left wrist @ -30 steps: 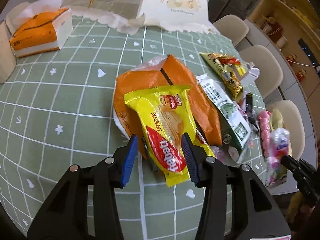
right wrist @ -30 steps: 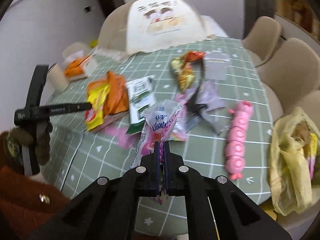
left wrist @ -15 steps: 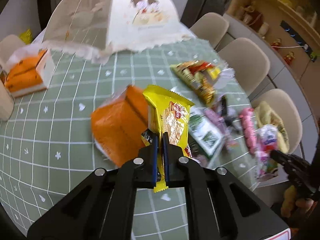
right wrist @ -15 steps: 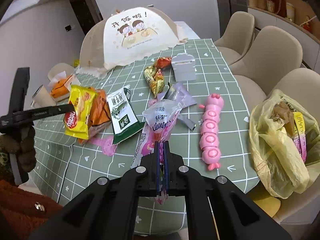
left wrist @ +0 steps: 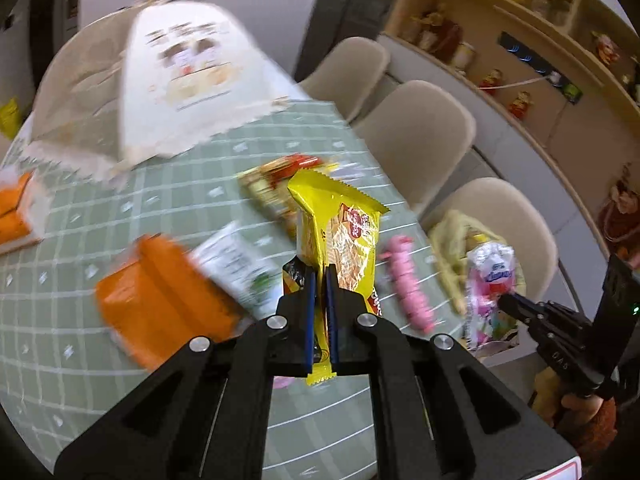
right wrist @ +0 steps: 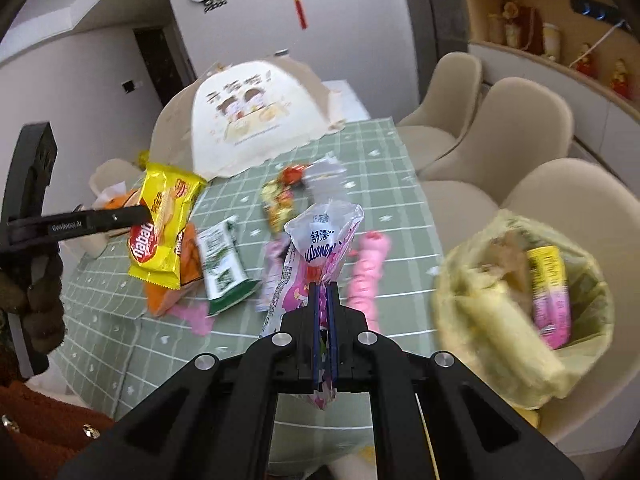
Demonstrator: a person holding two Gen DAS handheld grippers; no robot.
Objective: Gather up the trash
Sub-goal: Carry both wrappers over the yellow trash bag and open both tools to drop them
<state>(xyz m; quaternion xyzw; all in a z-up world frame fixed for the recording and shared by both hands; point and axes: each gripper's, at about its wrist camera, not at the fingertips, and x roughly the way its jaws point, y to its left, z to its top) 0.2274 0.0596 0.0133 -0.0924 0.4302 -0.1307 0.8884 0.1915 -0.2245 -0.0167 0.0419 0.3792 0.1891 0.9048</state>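
Observation:
My left gripper (left wrist: 319, 280) is shut on a yellow wafer wrapper (left wrist: 340, 236) and holds it in the air above the green checked table (left wrist: 120, 208); it also shows in the right wrist view (right wrist: 164, 224). My right gripper (right wrist: 325, 296) is shut on a pink and white Kleenex tissue wrapper (right wrist: 320, 240), held up near the table's right edge. A yellow trash bag (right wrist: 520, 292) hangs open on a chair at the right, with wrappers inside.
On the table lie an orange packet (left wrist: 160, 300), a green and white packet (left wrist: 236, 264), a red-yellow snack wrapper (left wrist: 276, 184), a pink caterpillar toy (left wrist: 408, 280) and a mesh food cover (left wrist: 152, 92). Beige chairs (left wrist: 424, 132) line the right side.
My left gripper closed on the yellow wafer wrapper, lifted it off the orange packet and swung right. My right gripper, still holding the tissue wrapper, turned toward the yellow bag.

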